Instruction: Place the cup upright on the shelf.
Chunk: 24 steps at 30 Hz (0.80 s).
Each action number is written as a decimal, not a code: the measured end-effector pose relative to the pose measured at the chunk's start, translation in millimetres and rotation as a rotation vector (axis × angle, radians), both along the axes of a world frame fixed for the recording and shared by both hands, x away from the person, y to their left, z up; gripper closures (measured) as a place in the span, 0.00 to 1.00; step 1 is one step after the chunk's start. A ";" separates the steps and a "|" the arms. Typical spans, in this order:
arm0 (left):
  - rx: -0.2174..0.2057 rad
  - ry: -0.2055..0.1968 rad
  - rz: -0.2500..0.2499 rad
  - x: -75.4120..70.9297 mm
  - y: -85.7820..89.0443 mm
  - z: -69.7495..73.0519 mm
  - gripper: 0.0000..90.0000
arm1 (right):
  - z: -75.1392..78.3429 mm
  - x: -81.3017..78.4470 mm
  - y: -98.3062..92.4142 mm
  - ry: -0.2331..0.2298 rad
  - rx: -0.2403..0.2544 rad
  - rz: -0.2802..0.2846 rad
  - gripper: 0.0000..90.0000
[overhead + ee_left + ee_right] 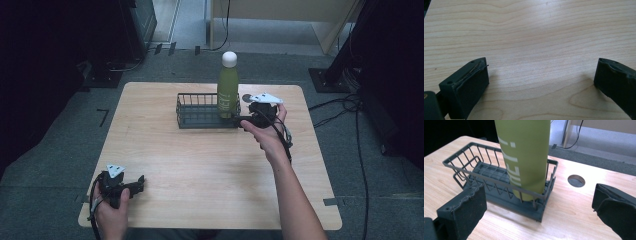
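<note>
We see a tall green bottle (228, 90) with a white cap (229, 58) standing upright inside a dark wire basket (197, 111), at the basket's right end. The basket's wire walls ring the bottle's base, which we judge is why such a tall, narrow thing stands steady there. White lettering runs up the bottle's side. The basket sits on a light wooden table (200, 160), toward its far edge.

Just right of the basket, the right gripper (246, 121) is held low, aimed at the basket's right end. In the right gripper view its two black jaws stand wide apart, with nothing between them; the bottle and the basket's corner lie ahead in the gap. We judge it is either lined up to grasp the bottle or freshly free of it; we cannot tell which. A small round hole (576, 180) in the tabletop lies just beyond the basket's right end.

Well away from the basket, at the table's near left corner, the left gripper (139, 184) rests low over bare wood, jaws spread and empty, seemingly parked out of the way.
</note>
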<state>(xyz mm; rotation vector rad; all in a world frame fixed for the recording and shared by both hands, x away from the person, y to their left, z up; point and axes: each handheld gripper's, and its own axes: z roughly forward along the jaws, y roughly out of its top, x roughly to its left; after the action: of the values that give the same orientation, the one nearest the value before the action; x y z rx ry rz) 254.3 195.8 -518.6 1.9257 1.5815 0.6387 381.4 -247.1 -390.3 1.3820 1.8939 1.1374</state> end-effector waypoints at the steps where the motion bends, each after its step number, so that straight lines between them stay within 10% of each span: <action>1: 0.000 0.000 0.000 0.0 0.0 0.0 0.00 | -2.4 -2.9 -3.1 0.001 -0.002 -0.004 0.00; 24: 0.000 0.000 0.000 0.0 0.0 0.0 0.00 | -37.6 -43.2 -47.6 0.041 -0.001 -0.065 0.00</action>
<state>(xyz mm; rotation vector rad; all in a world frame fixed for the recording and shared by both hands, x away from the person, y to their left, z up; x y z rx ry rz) 254.3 195.8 -518.7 1.9256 1.5814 0.6388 338.2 -294.8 -427.9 1.4662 1.8634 1.0846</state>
